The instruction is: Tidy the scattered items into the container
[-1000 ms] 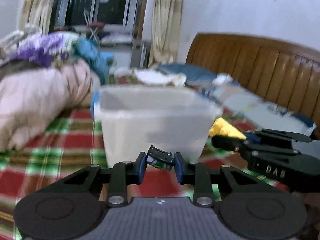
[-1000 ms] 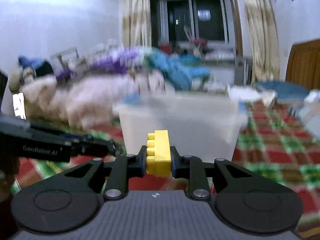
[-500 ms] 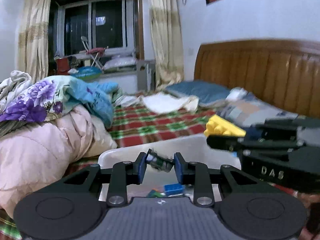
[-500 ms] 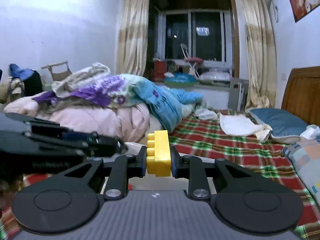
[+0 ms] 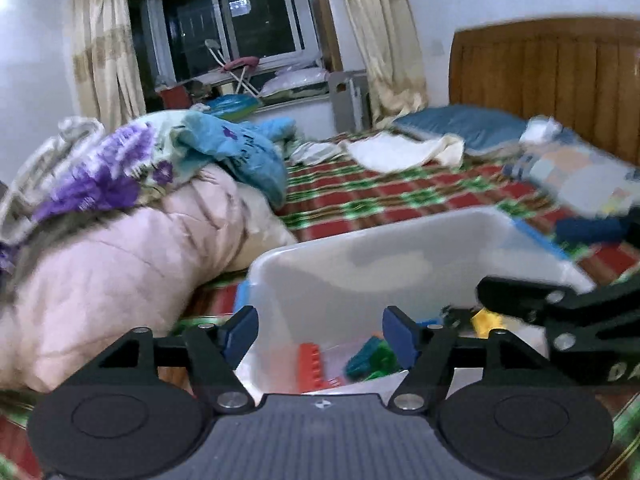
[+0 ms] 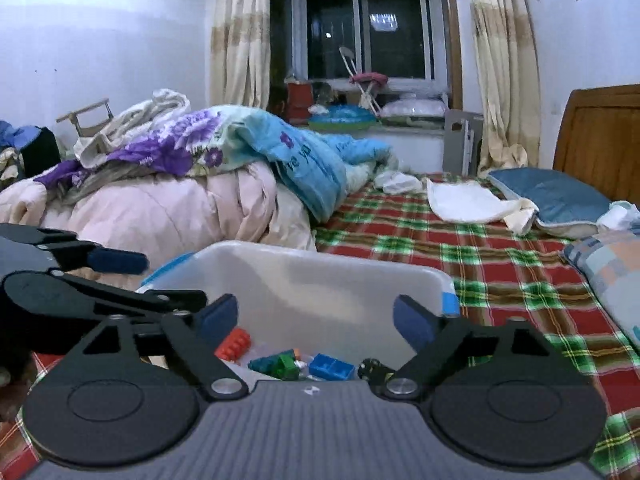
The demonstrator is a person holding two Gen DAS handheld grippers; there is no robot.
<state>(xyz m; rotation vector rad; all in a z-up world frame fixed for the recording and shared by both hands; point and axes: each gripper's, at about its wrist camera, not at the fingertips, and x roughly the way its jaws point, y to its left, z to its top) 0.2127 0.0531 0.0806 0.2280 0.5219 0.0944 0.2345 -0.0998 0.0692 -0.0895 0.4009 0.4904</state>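
Observation:
A translucent white container (image 5: 400,226) (image 6: 320,256) sits on the plaid bed just below both grippers. Inside it lie an orange brick (image 5: 312,364) (image 6: 234,342), a green brick (image 5: 372,360) (image 6: 280,362), a blue brick (image 6: 332,366), a yellow brick (image 5: 486,320) and a small dark toy (image 5: 456,314) (image 6: 374,368). My left gripper (image 5: 320,332) hangs over the near rim, its jaws opening with nothing between them. My right gripper (image 6: 316,318) is beside it, jaws opening wide and likewise empty.
A pile of pink and floral quilts (image 5: 120,240) (image 6: 168,200) rises close to the left of the container. The red and green plaid sheet (image 6: 500,280) stretches to the right, with pillows (image 6: 560,200) and a wooden headboard (image 5: 560,80) beyond.
Both grippers came up over the container's rim. The left one let go of the small dark toy and the right one let go of the yellow brick; both now lie in the container.

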